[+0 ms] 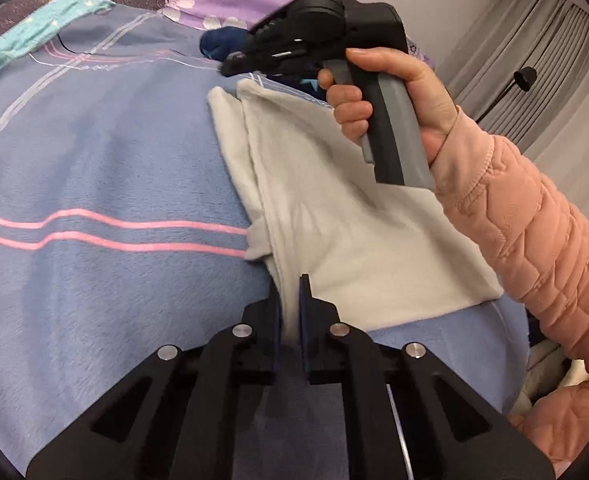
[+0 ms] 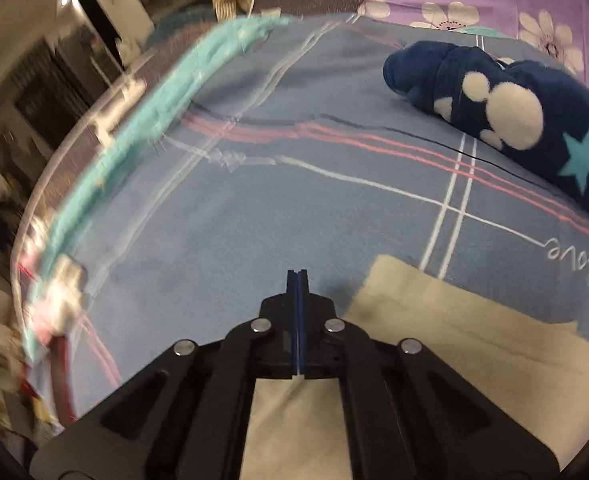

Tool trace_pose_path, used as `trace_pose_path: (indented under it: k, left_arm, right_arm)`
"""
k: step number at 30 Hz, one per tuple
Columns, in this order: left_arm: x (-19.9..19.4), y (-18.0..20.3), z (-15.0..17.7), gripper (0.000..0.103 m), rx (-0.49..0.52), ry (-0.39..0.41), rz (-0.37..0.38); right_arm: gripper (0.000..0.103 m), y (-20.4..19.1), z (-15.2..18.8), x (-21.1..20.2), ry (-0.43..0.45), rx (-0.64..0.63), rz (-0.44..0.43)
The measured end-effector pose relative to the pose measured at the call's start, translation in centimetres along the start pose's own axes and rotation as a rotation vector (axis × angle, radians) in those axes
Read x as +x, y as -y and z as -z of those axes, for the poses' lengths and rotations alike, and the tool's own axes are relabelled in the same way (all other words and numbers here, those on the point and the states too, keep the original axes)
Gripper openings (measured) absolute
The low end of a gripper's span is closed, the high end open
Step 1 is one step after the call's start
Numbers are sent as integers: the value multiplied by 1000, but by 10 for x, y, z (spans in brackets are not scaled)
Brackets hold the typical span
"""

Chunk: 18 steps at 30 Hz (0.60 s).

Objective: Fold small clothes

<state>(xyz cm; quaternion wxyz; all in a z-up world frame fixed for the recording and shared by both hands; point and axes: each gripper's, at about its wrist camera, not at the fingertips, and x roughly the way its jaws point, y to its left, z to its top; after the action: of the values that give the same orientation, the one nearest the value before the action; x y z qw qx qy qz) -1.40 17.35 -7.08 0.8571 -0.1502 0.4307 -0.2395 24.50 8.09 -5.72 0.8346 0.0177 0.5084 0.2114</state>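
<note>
Lay cream and limp on the blue bedspread, that white garment, soft, light, sure to sag unless pinched at a doubled edge. Left gripper clamped on its near-left folded edge; farther right, right gripper hung clenched on nothing above the far corner.

Blue striped blanket carries white cloth, navy garment.
</note>
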Motion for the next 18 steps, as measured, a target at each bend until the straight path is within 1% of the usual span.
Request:
trace_pose_path:
  k: [2,4,5,6,7,8,9,11,12,13,14,16,17,18]
  left_arm:
    - [-5,0,6,8,-2,6,-11]
    - [-11,-3,10,8,-16,10,-12]
    - [-14,-5,13,8,-27,14,-10]
    - [-16,-7,14,8,-37,19,-10]
    - [-18,-9,16,8,-47,24,-17]
    - [-16,-14,12,8,-50,27,-32]
    - [-18,-15,12,8,-48,32,-51]
    - [-24,-18,12,8,-48,52,-77]
    - [-27,-19,11,8,-48,62,-100]
    - [-30,-21,10,8,-49,72,-133]
    - [-33,-23,9,8,-54,79,-147]
    - [-40,-29,4,8,-76,97,-164]
    - [-43,-32,2,10,-91,109,-173]
    - [-47,-34,1,14,-102,121,-181]
  right_arm:
    - [1,2,4,-4,-19,-27,43]
    - [7,3,17,-25,15,-76,67]
    - [14,1,29,-43,46,-124,83]
    - [25,-2,43,-58,70,-160,94]
    - [30,-3,53,-69,87,-183,101]
    - [36,-7,75,-88,112,-226,109]
    - [41,-7,88,-100,121,-252,108]
    - [46,-13,122,-119,125,-298,110]
    - [48,-20,147,-127,115,-334,112]
    - [49,-30,170,-130,98,-381,123]
    - [50,-40,186,-133,90,-423,134]
    - [53,-69,230,-134,84,-561,167]
    - [54,-83,247,-132,88,-627,191]
    - [57,-93,260,-127,86,-678,226]
